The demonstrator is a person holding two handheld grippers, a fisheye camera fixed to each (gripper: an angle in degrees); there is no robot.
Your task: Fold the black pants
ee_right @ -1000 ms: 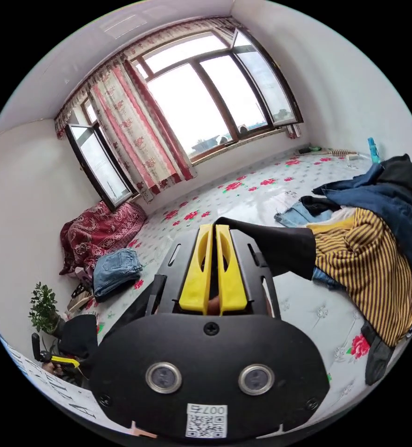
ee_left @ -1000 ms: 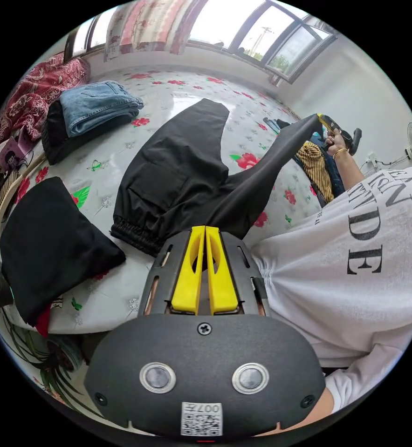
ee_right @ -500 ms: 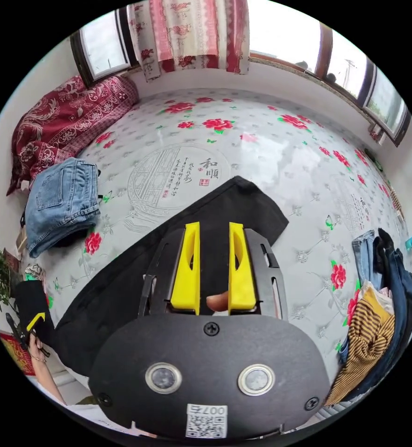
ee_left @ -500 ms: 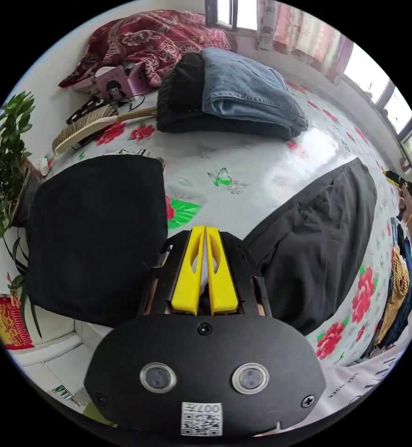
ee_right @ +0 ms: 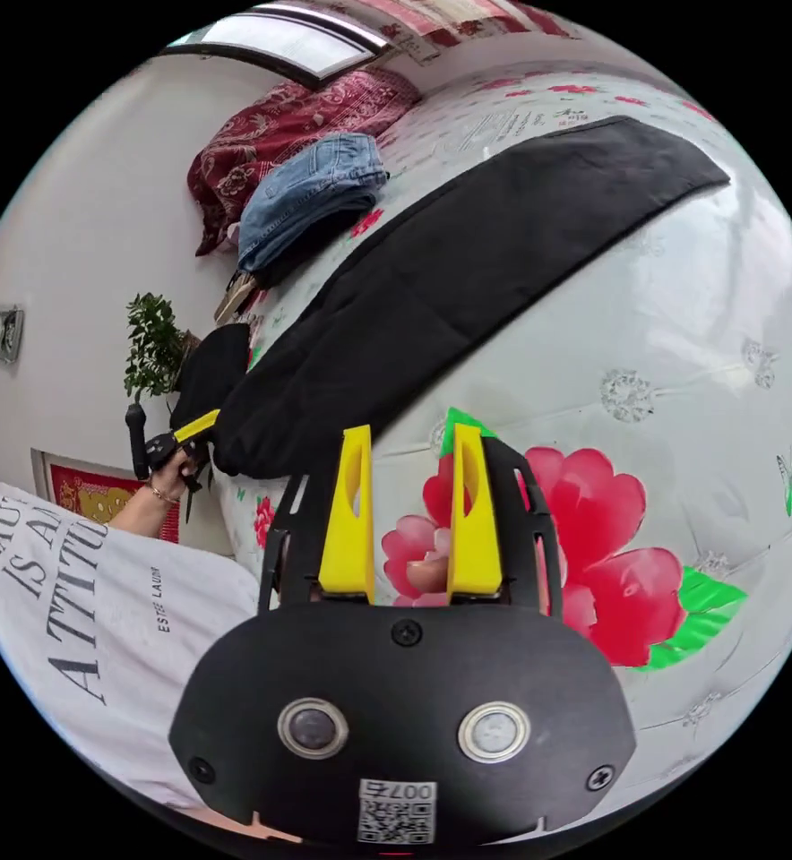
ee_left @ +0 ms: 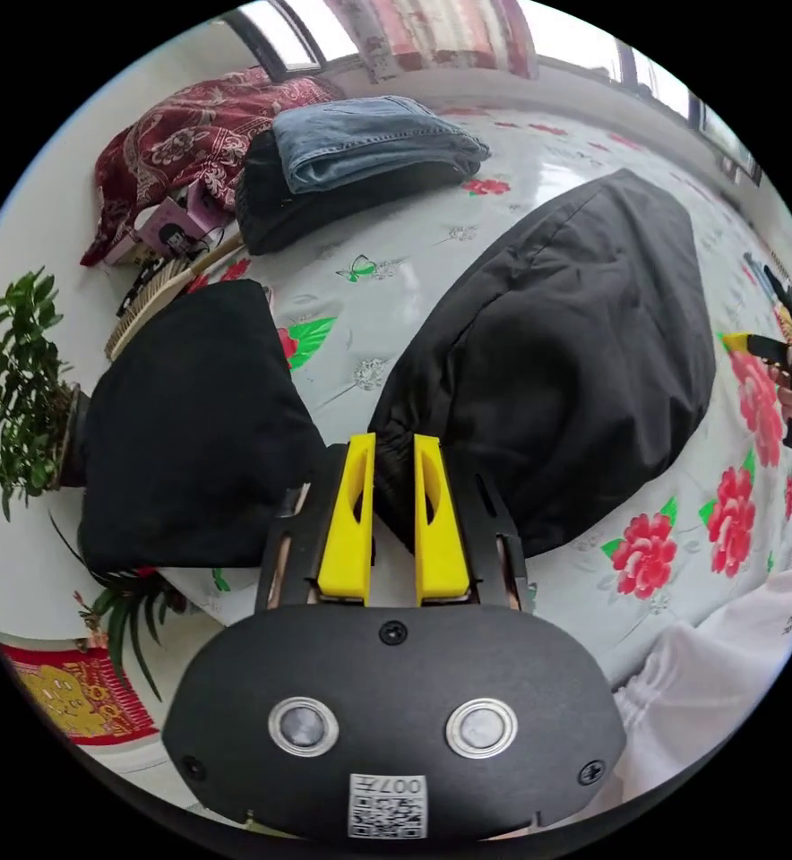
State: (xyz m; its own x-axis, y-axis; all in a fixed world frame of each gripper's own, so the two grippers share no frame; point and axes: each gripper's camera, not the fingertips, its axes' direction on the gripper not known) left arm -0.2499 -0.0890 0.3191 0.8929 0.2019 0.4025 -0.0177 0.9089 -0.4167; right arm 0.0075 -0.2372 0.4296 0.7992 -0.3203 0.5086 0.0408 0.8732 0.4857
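The black pants (ee_left: 557, 340) lie flat on the flowered bed sheet (ee_left: 495, 215), one leg laid over the other, waistband toward me. In the left gripper view my left gripper (ee_left: 389, 441) stands open just over the waistband end, its jaws apart and pressing on nothing. At that view's right edge a hand holds the right gripper (ee_left: 754, 345) beside the pants. In the right gripper view my right gripper (ee_right: 411, 434) is open above a red flower on the sheet (ee_right: 665, 358), apart from the pants (ee_right: 468, 260). The left gripper (ee_right: 185, 430) shows at the pants' near end, in a hand.
Folded jeans (ee_left: 369, 148) rest on a dark stack at the bed's far side. A folded black garment (ee_left: 190, 421) lies left of the pants. A red patterned blanket (ee_left: 199, 116), a brush (ee_left: 159, 300) and a potted plant (ee_left: 24, 394) line the wall side. A person's white shirt (ee_right: 73, 609) is close.
A second ago both grippers were shut on the pants with one leg lifted. That leg now lies over the other, and both grippers have opened and let go.
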